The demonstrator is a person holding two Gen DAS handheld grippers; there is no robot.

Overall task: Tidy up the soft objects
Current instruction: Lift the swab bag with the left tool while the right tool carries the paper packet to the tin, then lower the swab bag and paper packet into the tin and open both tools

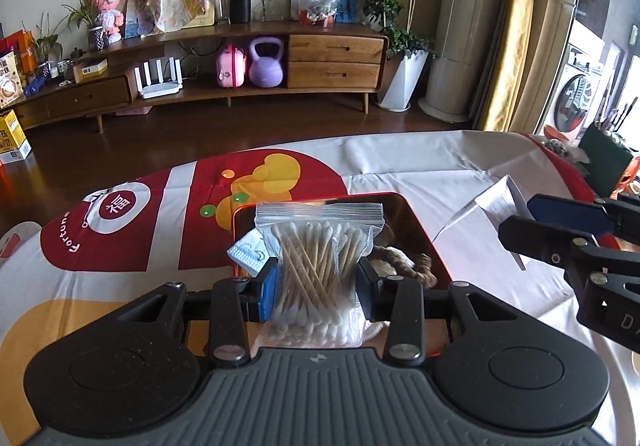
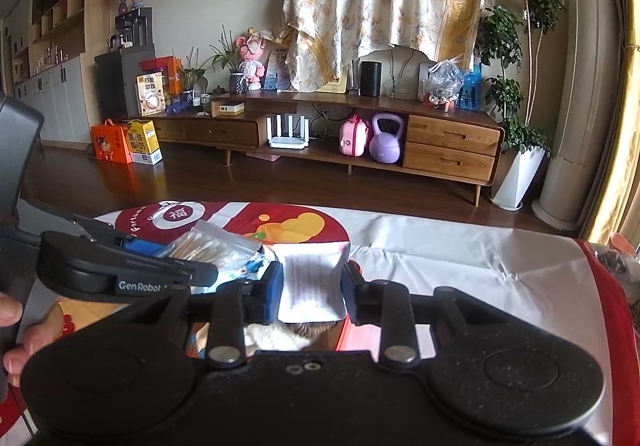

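a long wooden tv cabinet (image 2: 360,138) is seen against the far wall, with a purple kettlebell (image 2: 385,144) and a pink case (image 2: 353,135) side by side in its open shelf, a white router (image 2: 289,134) to their left. a floral cloth (image 2: 384,2) is draped above. a potted tree (image 2: 520,58) is placed right of the cabinet. orange and yellow boxes (image 2: 128,146) are set on the floor.

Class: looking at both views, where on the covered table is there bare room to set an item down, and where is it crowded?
Free: the white cloth between the red tray and the table's far edge. Crowded: inside the tray, where the swab bag is held above other items.
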